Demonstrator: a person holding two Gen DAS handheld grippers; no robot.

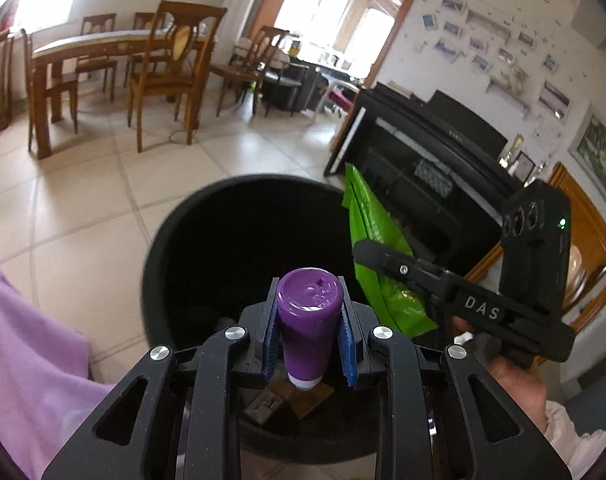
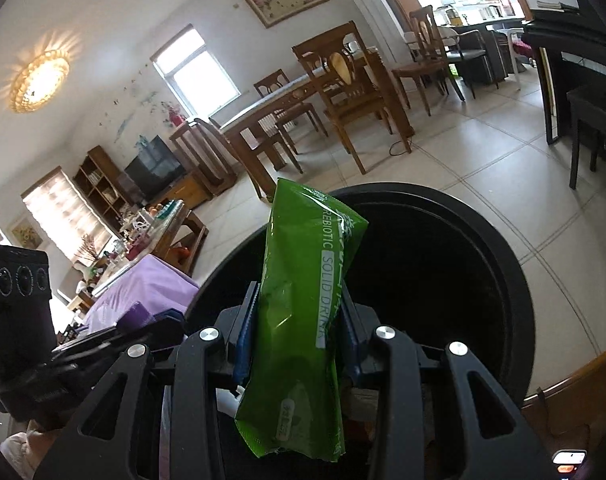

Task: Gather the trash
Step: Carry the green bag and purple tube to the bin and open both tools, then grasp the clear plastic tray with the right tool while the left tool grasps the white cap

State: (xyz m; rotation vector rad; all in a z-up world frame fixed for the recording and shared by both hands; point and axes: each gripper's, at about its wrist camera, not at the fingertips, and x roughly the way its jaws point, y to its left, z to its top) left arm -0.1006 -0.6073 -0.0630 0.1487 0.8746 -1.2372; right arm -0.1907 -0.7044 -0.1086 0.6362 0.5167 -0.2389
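- Left wrist view: a purple plastic bottle (image 1: 309, 320) is pinched base-outward between the blue pads of the left gripper (image 1: 309, 322), above the open black trash bin (image 1: 175, 240).
- Right wrist view: a green drink-powder pouch (image 2: 303, 320) is clamped mid-length by the right gripper (image 2: 299, 336), over the same bin (image 2: 503, 272).
- The bottle is judged light, rigid and smooth; its round body is best held across the middle.
- The pouch is judged light, limp and crinkly; it is best gripped flat.
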